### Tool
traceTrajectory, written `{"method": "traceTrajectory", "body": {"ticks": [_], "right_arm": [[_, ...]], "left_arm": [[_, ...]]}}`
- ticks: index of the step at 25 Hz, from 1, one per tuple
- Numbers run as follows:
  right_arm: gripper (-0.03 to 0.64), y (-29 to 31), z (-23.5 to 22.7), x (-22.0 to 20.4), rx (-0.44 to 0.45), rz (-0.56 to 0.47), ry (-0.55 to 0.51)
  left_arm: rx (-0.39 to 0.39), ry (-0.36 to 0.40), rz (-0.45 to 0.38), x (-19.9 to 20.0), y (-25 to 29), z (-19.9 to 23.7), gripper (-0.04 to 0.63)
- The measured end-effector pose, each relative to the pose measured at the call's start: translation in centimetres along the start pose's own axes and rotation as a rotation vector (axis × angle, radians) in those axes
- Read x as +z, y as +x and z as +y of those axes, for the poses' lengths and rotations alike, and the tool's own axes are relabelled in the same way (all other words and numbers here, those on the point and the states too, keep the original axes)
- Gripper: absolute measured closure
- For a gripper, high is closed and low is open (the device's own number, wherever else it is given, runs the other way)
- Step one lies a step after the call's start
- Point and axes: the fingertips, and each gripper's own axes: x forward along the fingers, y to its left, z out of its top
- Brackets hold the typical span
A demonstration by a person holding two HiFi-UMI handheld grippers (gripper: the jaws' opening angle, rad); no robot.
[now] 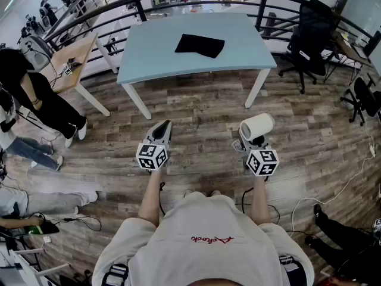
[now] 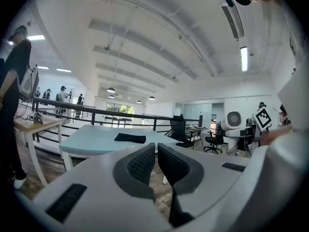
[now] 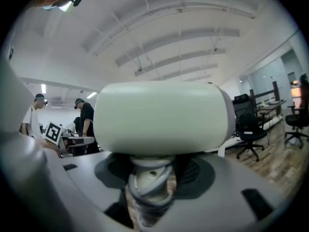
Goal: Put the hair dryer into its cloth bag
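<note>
**Dryer in your right gripper, bag on the worktop**

The pale blue worktop (image 1: pixel 149 58) stands ahead of you, well apart from both grippers. The black cloth bag (image 1: pixel 200 45) lies flat about midway between its edges. The white hair dryer (image 3: pixel 159 117) is off the worktop, above the wooden floor. Your right gripper (image 3: pixel 152 178) pinches its handle with the barrel crosswise on top. Your left gripper (image 2: pixel 156 161) has its jaws almost pressed together, with nothing between them. The red script on your shirt (image 1: pixel 211 239) is too small to read.
</note>
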Motion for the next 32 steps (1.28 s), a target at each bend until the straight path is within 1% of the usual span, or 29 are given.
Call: {"method": "traceTrajectory", "body": {"ticks": [10, 17, 27, 32], "right_arm": [[0.376, -1.8, -0.6, 0.1, 0.009, 0.016, -0.011], [0.374, -2.1, -1.3, 0.9, 0.036, -0.003, -0.006], [0.374, -3.6, -3.9, 1.3, 0.079, 0.002, -0.022], [0.374, -3.5, -5.1, 1.2, 0.101, 0.011, -0.033]], "left_arm": [[0.000, 0.005, 0.014, -0.3, -0.7, -2.0, 0.572], [0.006, 0.010, 0.012, -0.1, -0.4, -3.0, 0.572], [0.008, 0.009, 0.011, -0.7, 1.3, -7.4, 0.572], [0.019, 0.009, 0.012, -1.2, 2.1, -8.8, 0.572]]}}
